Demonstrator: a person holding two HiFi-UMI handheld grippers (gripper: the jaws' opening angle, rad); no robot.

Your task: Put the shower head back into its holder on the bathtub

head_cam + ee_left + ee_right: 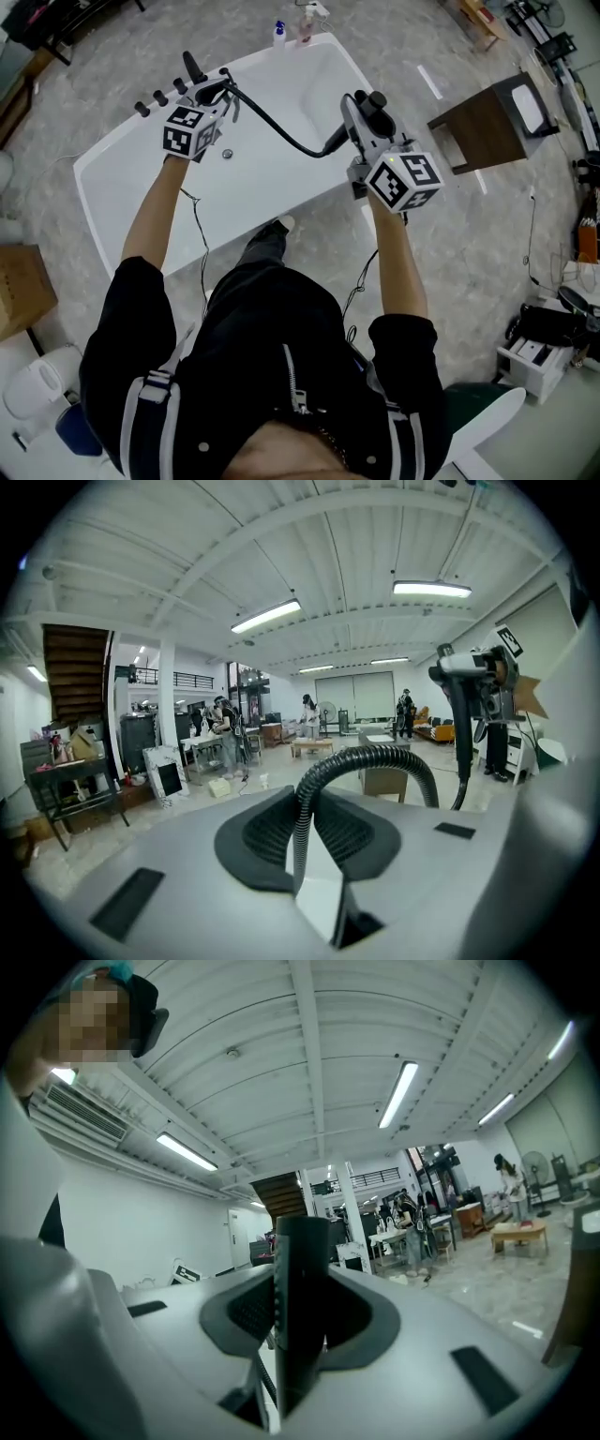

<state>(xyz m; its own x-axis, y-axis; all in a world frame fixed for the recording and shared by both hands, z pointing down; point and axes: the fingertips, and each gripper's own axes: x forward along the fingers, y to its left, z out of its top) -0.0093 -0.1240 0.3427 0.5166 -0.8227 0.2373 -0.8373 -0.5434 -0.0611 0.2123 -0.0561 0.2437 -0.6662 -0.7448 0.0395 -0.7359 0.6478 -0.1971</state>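
Observation:
In the head view a white bathtub (281, 75) lies ahead of me, with a row of black fittings (159, 97) on its left rim. My left gripper (220, 91) hovers next to those fittings, shut on the black ribbed hose (281, 136). The hose (305, 808) runs up between its jaws in the left gripper view (314, 855) and arcs over to the right. My right gripper (361, 117) is over the tub's right rim, shut on the black shower head handle (300, 1307), which stands upright between its jaws (300, 1354). The spray face is hidden.
Two bottles (278, 33) stand at the tub's far end. The drain (226, 154) shows in the tub floor. A dark wooden side table (487, 122) stands to the right, a cardboard box (23, 291) to the left. Several people work at tables far off.

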